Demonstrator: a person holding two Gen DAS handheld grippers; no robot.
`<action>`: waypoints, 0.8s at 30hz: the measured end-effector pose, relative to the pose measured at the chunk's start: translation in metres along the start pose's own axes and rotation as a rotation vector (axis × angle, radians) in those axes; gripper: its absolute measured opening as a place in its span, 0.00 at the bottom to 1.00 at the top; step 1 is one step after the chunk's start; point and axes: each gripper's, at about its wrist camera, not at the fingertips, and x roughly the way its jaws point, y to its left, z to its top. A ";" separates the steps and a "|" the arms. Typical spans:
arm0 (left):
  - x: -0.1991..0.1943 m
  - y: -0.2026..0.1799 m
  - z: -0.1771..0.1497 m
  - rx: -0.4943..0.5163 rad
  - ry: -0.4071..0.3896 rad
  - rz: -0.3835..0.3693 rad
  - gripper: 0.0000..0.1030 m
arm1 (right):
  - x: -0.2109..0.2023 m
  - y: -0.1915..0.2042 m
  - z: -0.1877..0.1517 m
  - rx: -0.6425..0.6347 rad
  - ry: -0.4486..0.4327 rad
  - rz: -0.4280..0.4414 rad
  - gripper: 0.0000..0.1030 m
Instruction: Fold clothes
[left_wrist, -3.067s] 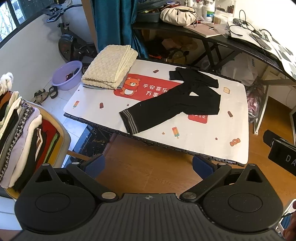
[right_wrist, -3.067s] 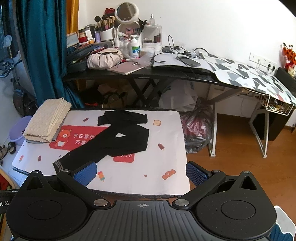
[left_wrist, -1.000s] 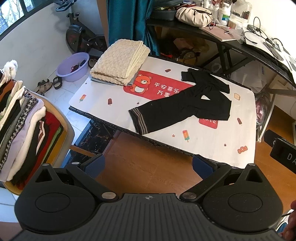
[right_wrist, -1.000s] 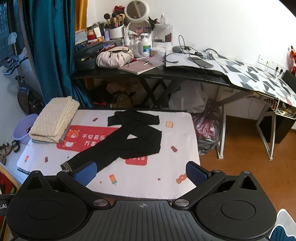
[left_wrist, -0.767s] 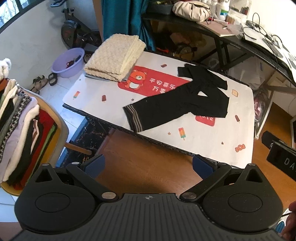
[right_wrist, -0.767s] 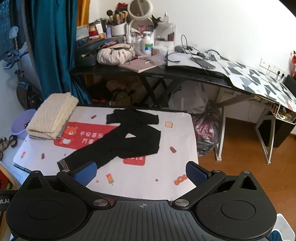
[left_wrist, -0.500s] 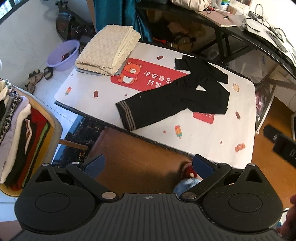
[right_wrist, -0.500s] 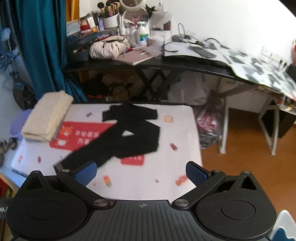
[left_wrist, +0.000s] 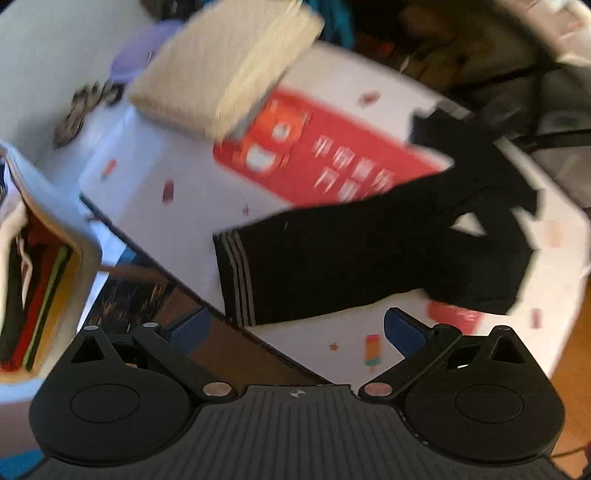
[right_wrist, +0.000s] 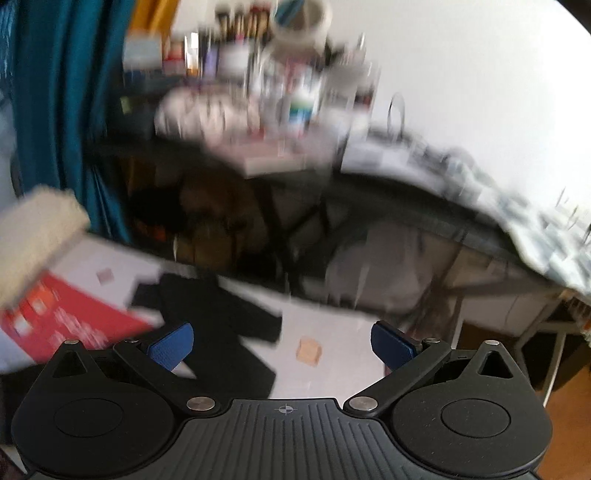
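Folding not begun: black trousers (left_wrist: 369, 258) sprawled on table (left_wrist: 155, 177) beside cream blanket (left_wrist: 225, 70); left tongs (left_wrist: 295, 332), right tongs (right_wrist: 280, 343) wide, empty.

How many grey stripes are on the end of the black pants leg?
3, side by side across the cuff of the black pants, at the end nearest the table's front edge. The picture is blurry, so a thinner stripe could be missed.

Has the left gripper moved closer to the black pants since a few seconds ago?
Yes. The left gripper has closed in on the black pants; their striped cuff now lies just ahead of its open fingers.
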 end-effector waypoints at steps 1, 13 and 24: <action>0.015 -0.008 0.003 0.011 0.007 0.025 0.99 | 0.019 0.000 -0.005 0.013 0.046 0.014 0.99; 0.132 -0.028 -0.002 0.016 0.151 0.060 0.99 | 0.157 0.016 -0.080 0.014 0.306 0.008 0.99; 0.163 -0.015 -0.018 0.059 0.093 -0.035 1.00 | 0.175 0.057 -0.079 -0.117 0.229 0.098 0.99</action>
